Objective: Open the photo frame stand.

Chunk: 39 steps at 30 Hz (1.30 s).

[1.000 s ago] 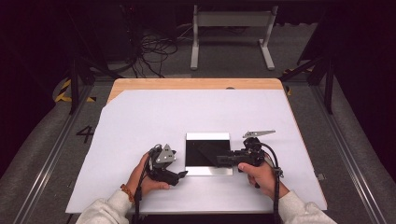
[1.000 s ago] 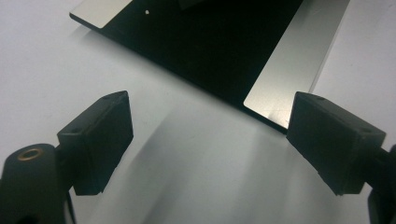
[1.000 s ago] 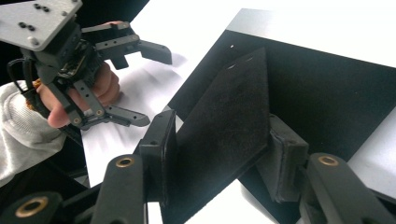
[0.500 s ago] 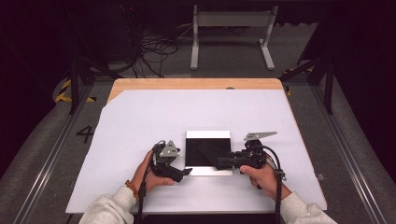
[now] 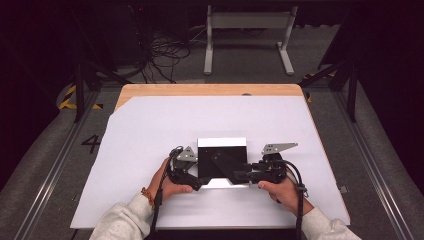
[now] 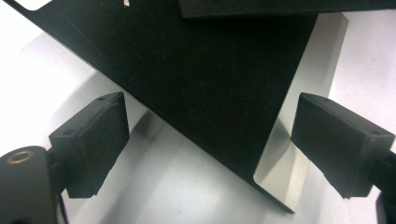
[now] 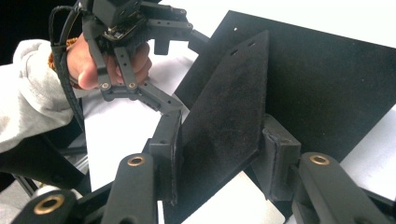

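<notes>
Black flap [image 7: 224, 116] now raised in right claw [image 5: 243, 176] (closing); left claw [image 5: 197, 186] nearer, agape.

Both forearms come in over the desk's near edge, sleeves grey. The left gripper [image 5: 196, 184] lies level near that edge, pointing right, jaws wide apart. The right gripper [image 5: 240, 176] points left toward it; its jaws have just been closing and now clamp a folded-up flap [image 7: 229, 116].

1. Overhead light is brightening the white sheet [image 5: 150, 150]; the surrounding floor [image 5: 45, 165] is lying in deep shadow.
2. The black board [image 6: 196, 84] is reflecting no glare, casting soft shadows.
3. Both gripper views are showing slight blur up close.
</notes>
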Tool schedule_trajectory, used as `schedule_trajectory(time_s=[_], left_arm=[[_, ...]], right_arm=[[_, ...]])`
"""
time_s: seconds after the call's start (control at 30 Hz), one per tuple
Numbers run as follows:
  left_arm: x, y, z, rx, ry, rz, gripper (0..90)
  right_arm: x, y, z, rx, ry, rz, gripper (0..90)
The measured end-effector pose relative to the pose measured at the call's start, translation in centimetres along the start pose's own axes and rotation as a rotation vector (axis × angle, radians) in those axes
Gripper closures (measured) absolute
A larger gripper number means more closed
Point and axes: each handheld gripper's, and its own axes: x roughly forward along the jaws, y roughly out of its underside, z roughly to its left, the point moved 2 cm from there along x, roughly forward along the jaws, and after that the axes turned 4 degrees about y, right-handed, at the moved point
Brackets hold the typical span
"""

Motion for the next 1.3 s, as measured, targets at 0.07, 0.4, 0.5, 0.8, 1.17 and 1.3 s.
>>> schedule_trajectory(time_s=[0.07, 0.4, 0.5, 0.8, 1.17, 1.3], left_arm=[[0.0, -0.1, 0.0, 0.001, 0.004, -0.001, 13.1], [-0.3, -0.6, 0.1, 0.010, -0.027, -0.040, 22.2], [-0.7, -0.6, 0.3, 0.006, -0.019, -0.056, 27.1], [-1.8, -1.0, 0.5, 0.032, -0.053, -0.095, 40.1], [-2.6, -1.6, 0.8, 0.059, -0.092, -0.141, 49.7], [-2.9, -1.6, 0.8, 0.065, -0.093, -0.160, 53.4]], right_arm=[[0.0, 0.0, 0.1, -0.007, 0.001, -0.001, 57.0], [-0.1, 0.0, 0.3, -0.037, 0.003, -0.007, 57.1], [-0.2, -0.1, 0.4, -0.048, 0.000, -0.008, 57.6], [-0.5, -0.2, 0.8, -0.095, 0.017, -0.020, 61.3], [-0.6, -0.4, 0.9, -0.128, 0.043, -0.026, 66.1], [-0.6, -0.4, 0.8, -0.127, 0.049, -0.022, 67.9]])
